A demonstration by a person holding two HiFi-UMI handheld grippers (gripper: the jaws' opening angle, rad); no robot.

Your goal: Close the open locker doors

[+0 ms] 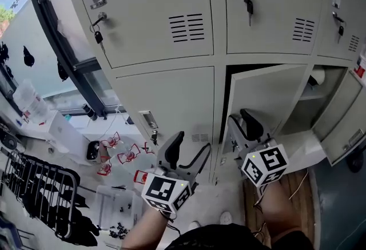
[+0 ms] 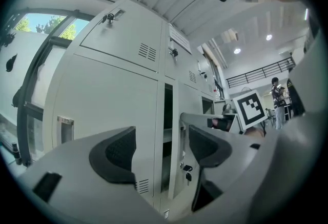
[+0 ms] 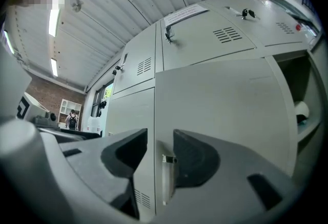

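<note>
Nearest of all, the left claw (image 1: 191, 143) is released, its jaws spread wide with nothing between them. Just ahead of it stands a shut lower locker door (image 1: 166, 103). To its right, the right claw (image 1: 242, 120) is also released, jaws apart astride the free edge of the open locker door (image 1: 269, 94). That edge sits close to the right-hand jaw; whether it touches is unclear. Farther right of that claw, past a compartment holding a white roll (image 1: 318, 76), a second open door (image 1: 345, 114) stands ajar.

Grey, black-padded left tool (image 1: 192, 143) and right tool (image 1: 240, 118) each bear a black-and-white marker cube (image 1: 166, 191).
</note>
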